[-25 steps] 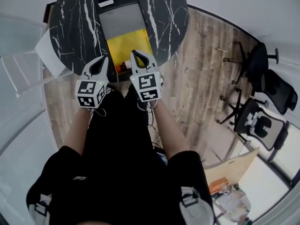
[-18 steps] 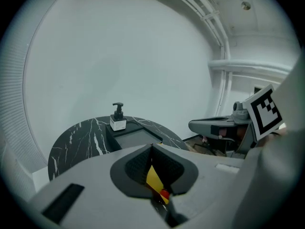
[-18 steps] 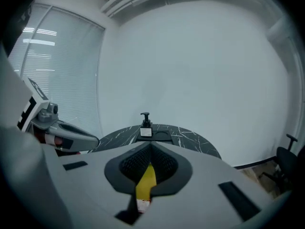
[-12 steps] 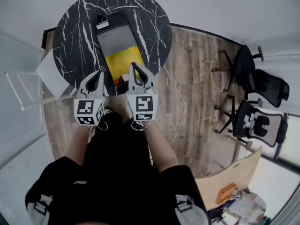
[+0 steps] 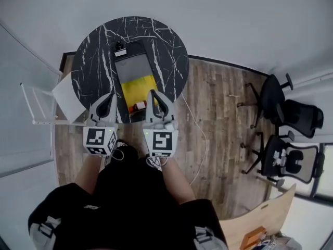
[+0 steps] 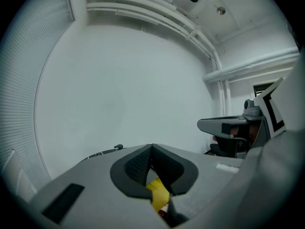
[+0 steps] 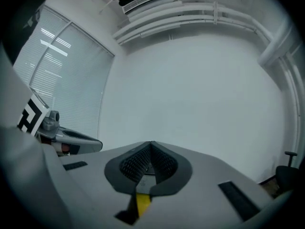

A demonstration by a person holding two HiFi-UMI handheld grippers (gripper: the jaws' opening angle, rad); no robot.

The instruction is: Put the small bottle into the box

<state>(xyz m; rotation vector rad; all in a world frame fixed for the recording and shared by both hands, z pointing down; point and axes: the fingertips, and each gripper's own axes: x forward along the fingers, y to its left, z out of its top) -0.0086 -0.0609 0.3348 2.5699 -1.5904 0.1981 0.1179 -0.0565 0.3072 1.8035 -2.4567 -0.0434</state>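
Black marble table [image 5: 93, 69]: one box [image 5: 133, 66], one bottle [image 5: 139, 107] (small)

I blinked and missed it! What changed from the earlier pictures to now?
The view pulled back: the table looks smaller and more floor shows. Nothing was grabbed or let go. The left gripper and right gripper stayed shut and empty over the table's near edge. The bottle still lies between them by the box's near end.

Office, swivel chairs [image 5: 299, 116], window blinds [image 7: 62, 80], round table [image 5: 93, 66]
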